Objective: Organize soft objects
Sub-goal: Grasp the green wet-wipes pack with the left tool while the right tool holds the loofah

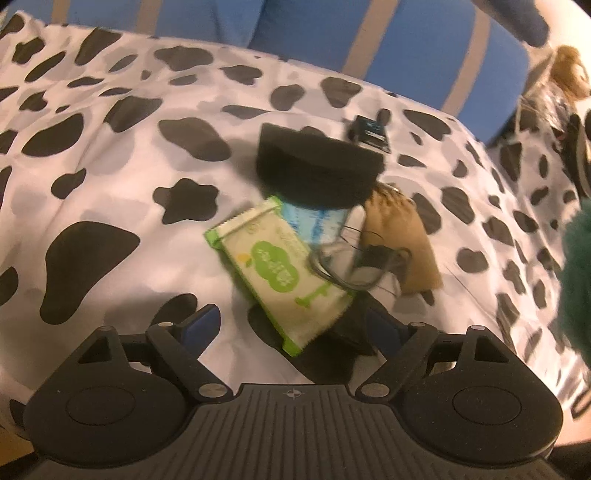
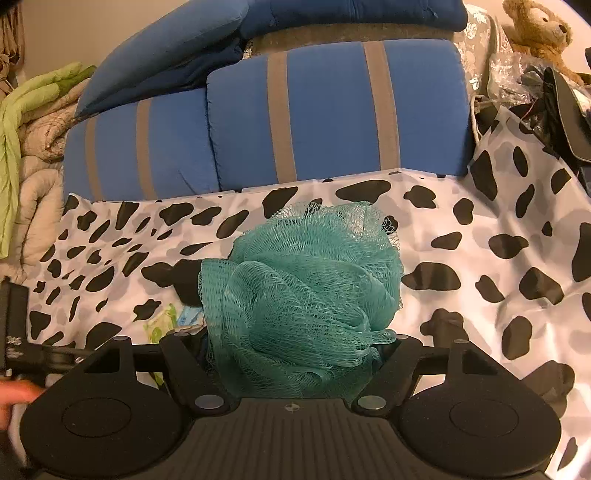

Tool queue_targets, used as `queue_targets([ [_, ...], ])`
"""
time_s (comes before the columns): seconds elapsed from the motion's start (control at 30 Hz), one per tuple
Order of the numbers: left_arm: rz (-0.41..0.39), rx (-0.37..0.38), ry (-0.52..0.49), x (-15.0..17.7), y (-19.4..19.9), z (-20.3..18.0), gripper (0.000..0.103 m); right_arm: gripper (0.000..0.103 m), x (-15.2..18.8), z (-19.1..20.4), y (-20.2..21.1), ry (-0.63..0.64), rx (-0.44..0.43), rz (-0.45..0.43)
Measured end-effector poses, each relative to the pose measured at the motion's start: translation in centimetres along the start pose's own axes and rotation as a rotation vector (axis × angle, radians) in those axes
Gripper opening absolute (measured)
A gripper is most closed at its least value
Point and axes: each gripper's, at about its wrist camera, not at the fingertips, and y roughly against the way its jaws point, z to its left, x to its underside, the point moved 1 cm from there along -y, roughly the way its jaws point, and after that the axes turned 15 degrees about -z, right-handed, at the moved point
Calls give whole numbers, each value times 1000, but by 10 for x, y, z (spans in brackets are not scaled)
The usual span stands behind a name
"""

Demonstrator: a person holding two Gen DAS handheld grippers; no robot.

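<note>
The left gripper [image 1: 291,325] had its blue-padded fingers [image 1: 201,325] spread wide with nothing pinched, pointing down at a little pile on the cow-print sheet [image 1: 110,192]. The lower corner of a green-and-white wipes pack [image 1: 280,273] sat right between the tips, but the pads weren't touching it as far as the view showed. No earlier frame to compare, so that's all that could be said about the jaws.

Going outward from there: the wipes pack lay tilted, with a light blue packet [image 1: 317,221] tucked just behind it, a tangle of clear plastic and thin dark wire [image 1: 351,262] to its right, and a tan cloth pouch [image 1: 402,236] beside that. A black round sponge-looking thing [image 1: 317,170] sat on top of the pile's far end, and a small dark box [image 1: 369,133] lay just beyond it.

The right gripper [image 2: 295,354] was closed around a teal mesh bath pouf [image 2: 306,280], which filled the whole gap between the fingers and bulged out in front, held up over the sheet. Its edge also showed at the right side of the left camera.

Behind everything were blue cushions with grey stripes [image 2: 332,110], a green and beige quilt [image 2: 29,122] at the left, and a brown teddy bear [image 2: 539,26] at the top right. A bit of a hand [image 2: 14,398] showed at the lower left edge.
</note>
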Motion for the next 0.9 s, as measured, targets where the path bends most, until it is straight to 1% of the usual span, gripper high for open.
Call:
queue_targets([
  [0.17, 10, -24, 102, -7, -15, 16, 86, 76, -1, 2, 0, 1, -9, -2],
  [0.33, 27, -41, 216, -12, -33, 30, 83, 76, 1, 3, -1, -5, -25, 4],
  [0.47, 8, -14, 298, -19, -43, 35, 82, 76, 2, 4, -3, 0, -30, 8],
  [0.6, 6, -21, 388, -23, -50, 40, 81, 76, 3, 5, -4, 2, -32, 13],
  [0.7, 5, -47, 395, -22, -52, 39, 79, 76, 2, 3, -4, 10, -22, 13],
  [0.8, -4, -60, 377, -22, -53, 35, 78, 76, 3, 2, -2, 1, -18, 11],
  [0.87, -6, -87, 356, -22, -53, 33, 68, 76, 3, 2, -2, 1, -18, 15],
  [0.9, -2, -106, 338, -22, -53, 31, 61, 76, 4, 3, -2, 4, -18, 15],
])
